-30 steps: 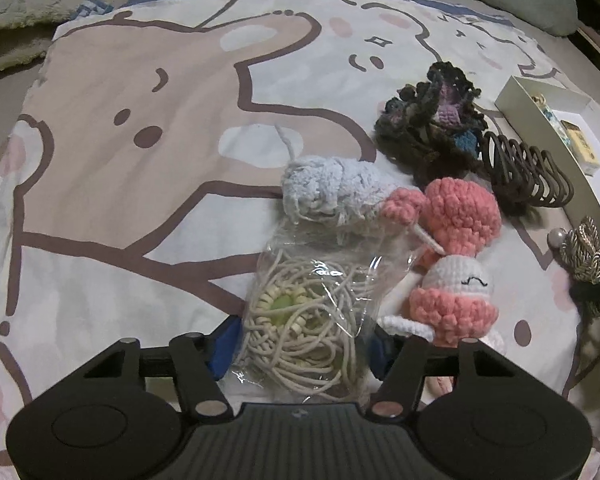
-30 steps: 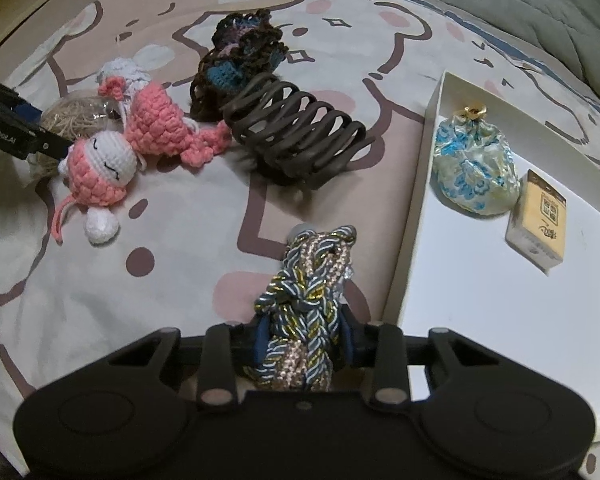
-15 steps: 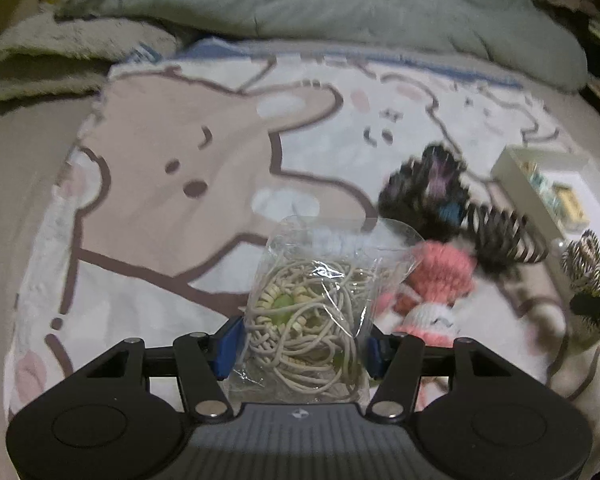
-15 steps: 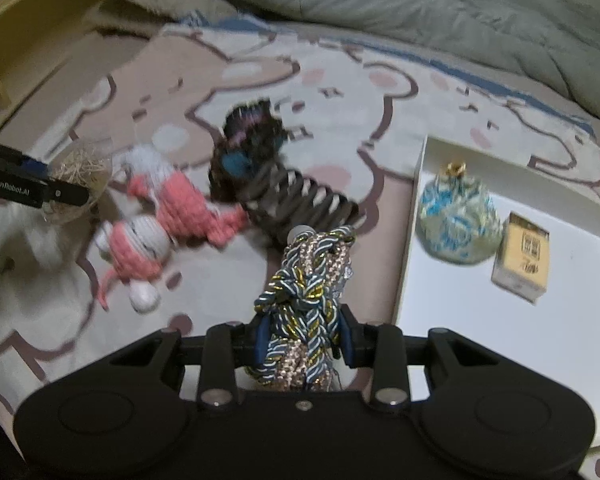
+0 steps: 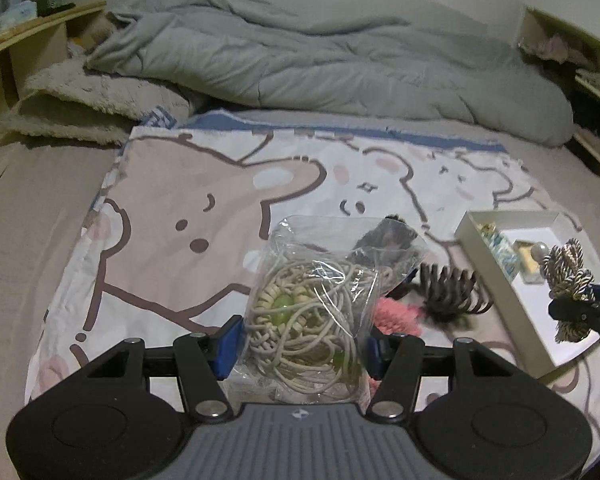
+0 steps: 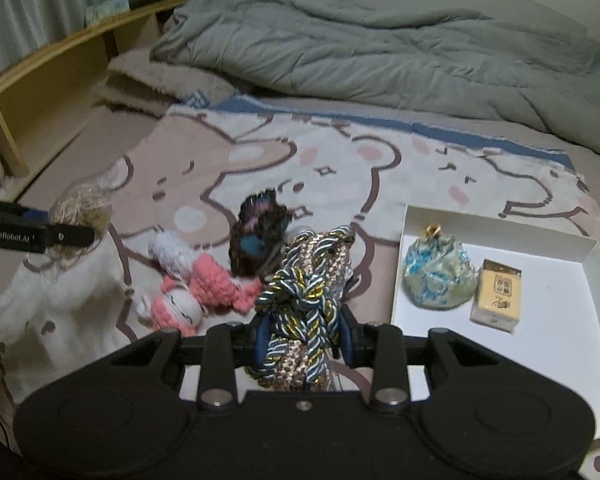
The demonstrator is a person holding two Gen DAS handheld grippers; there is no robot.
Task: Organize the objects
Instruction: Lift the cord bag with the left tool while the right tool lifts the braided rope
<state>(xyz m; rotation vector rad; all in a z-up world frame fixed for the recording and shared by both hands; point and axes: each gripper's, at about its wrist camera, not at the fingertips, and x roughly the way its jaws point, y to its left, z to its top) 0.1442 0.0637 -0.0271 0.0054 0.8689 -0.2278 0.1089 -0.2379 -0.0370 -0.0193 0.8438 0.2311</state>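
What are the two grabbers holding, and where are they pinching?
The left gripper pinches the clear bag of cord by its lower sides. The right gripper pinches the braided rope knot at its lower middle.

Left claw (image 5: 302, 350): closed on a clear bag (image 5: 320, 304) of beige cord with green beads, held above the bed. Printed bear blanket (image 5: 188, 208) beneath; grey duvet (image 5: 320, 64) behind. Pink crochet toy (image 5: 396, 314) and dark hair claw clip (image 5: 452, 294) beside the bag. White box (image 5: 532, 296) at right. Right claw (image 5: 580, 308) at the right edge grips a braided cord knot (image 5: 568, 272) over the box.
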